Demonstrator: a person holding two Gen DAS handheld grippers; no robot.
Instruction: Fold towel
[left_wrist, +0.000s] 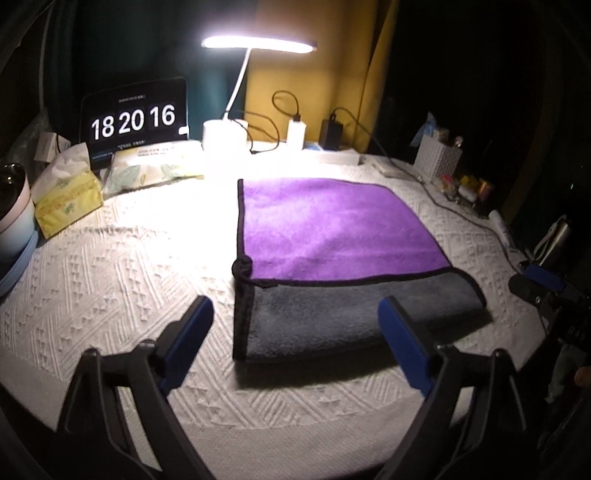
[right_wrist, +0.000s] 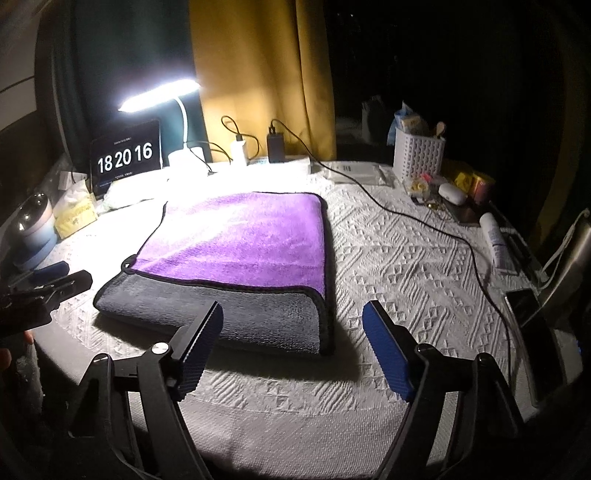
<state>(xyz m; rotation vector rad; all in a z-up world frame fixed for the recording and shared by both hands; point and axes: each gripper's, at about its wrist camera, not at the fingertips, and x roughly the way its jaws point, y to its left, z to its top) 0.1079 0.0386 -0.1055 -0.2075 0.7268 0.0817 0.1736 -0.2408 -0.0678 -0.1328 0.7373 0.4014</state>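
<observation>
While holding utensils at two o'clock, white basket (right_wrist: 419, 155) near cable (right_wrist: 424, 221); towel (right_wrist: 236, 254) folded (purple over grey); left gripper (left_wrist: 295, 332), right gripper (right_wrist: 291, 339) spread, empty.

The towel (left_wrist: 343, 236) lies on the tablecloth (left_wrist: 122, 288), lamp (left_wrist: 258, 44) behind it, clock (left_wrist: 135, 116) behind-left.

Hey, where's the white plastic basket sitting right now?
The white basket stands at the back right of the table in the right wrist view, right of the purple towel, just behind the small yellow boxes.
</observation>
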